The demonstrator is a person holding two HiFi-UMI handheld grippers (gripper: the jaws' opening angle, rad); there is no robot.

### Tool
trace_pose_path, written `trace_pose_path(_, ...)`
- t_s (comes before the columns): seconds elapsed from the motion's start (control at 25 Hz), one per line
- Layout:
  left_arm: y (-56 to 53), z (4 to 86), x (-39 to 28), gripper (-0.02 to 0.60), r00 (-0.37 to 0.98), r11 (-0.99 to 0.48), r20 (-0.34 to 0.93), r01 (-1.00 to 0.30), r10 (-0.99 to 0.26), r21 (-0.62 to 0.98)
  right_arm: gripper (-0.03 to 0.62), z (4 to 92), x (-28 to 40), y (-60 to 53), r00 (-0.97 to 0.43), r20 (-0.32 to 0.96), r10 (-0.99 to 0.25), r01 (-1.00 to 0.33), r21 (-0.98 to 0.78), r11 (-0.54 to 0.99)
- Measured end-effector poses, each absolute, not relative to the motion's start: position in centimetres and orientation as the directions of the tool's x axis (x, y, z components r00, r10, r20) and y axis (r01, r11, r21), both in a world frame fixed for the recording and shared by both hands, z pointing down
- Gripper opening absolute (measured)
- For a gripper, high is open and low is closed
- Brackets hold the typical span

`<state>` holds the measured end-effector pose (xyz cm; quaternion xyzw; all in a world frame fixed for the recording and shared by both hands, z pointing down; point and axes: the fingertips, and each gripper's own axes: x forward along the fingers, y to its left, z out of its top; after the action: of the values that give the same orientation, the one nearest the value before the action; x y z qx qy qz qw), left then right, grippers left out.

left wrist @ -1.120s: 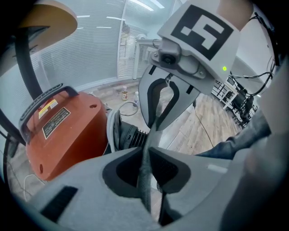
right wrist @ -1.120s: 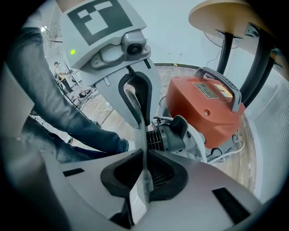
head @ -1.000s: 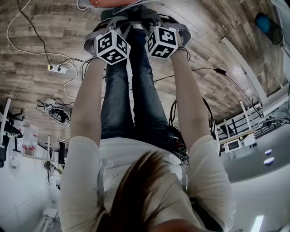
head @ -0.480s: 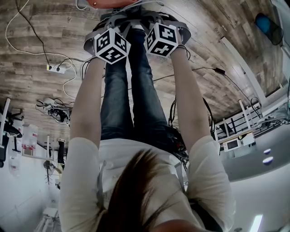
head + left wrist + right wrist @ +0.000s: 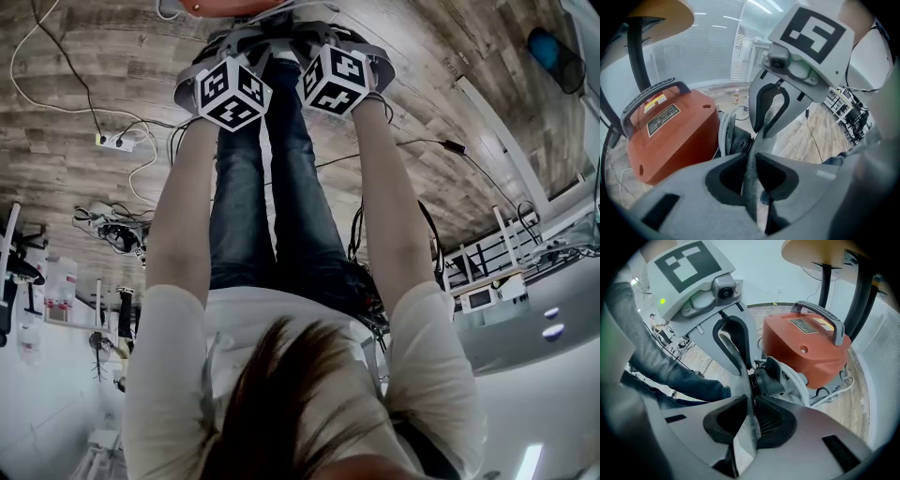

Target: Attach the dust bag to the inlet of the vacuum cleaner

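The dust bag shows as a thin grey fabric edge. It is pinched between the pads of the left gripper and the right gripper, whose jaws are opening. It hangs just before the black inlet of the red vacuum cleaner, which stands on the wooden floor.

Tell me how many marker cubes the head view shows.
2. The left cube is at the end of the person's left arm, the right cube at the right arm's end, side by side. None seems hidden.
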<state>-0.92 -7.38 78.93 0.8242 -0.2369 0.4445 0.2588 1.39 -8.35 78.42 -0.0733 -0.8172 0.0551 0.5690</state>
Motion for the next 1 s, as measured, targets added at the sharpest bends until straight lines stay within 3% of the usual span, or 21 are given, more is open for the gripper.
trace_pose_path(0.28, -7.15, 79.21, -0.81, 0.076, 0.489, -0.747, 0.861, -0.623, -0.138, 0.234, 0.077, 78.51, 1.63, -8.46, -0.325, 0.935, 0.14, -0.096, -0.18, 0.979)
trace_pose_path(0.48, -6.89, 79.68, -0.98, 0.083, 0.523, -0.619, 0.847, -0.699, -0.099, 0.359, 0.1, 78.75, 2.08, -8.68, -0.339, 0.935, 0.102, -0.278, -0.203, 0.939)
trace_pose_path(1.0, -6.74, 79.84, -1.04, 0.083, 0.515, -0.57, 0.85, -0.734, -0.111, 0.37, 0.118, 78.79, 2.22, -8.67, -0.34, 0.936, 0.088, -0.307, -0.199, 0.931)
